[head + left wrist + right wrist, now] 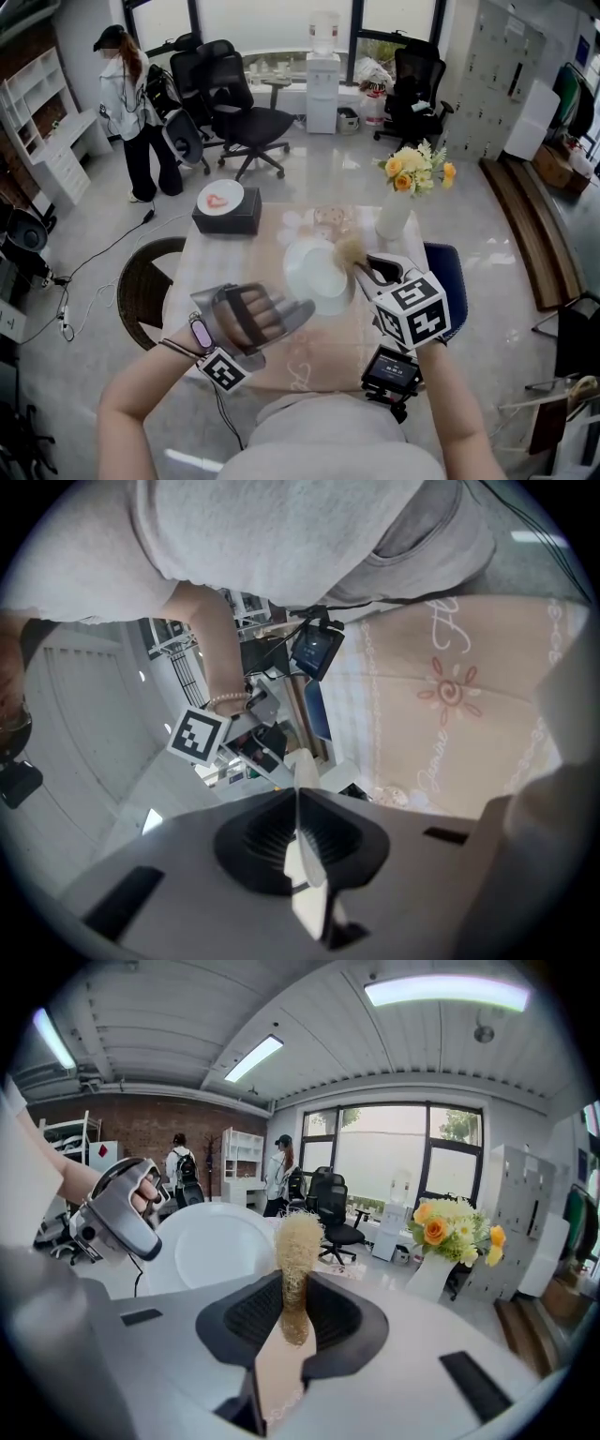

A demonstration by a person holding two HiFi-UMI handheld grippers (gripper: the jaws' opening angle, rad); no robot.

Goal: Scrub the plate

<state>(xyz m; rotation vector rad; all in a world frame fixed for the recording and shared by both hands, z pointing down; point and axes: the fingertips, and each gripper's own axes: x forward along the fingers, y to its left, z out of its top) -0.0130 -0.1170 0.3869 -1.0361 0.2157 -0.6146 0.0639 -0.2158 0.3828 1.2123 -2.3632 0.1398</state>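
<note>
Left gripper (pixel 298 315) jaws tight on the white plate (pixel 314 268) rim, right gripper (pixel 367 272) jaws on a straw-coloured scrub brush (pixel 351 251) beside it.

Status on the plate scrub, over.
Left gripper shut on plate rim, plate tilted up over table. Right gripper shut on brush, bristles beside plate. Flower vase close beyond brush.

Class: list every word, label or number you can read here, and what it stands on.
"Jasmine", likely: cursive print on the tablecloth.
"Fl...", cut off: same tablecloth.
Screen on the right tool: too small to read.
Square markers: patterns only, no words.
</note>
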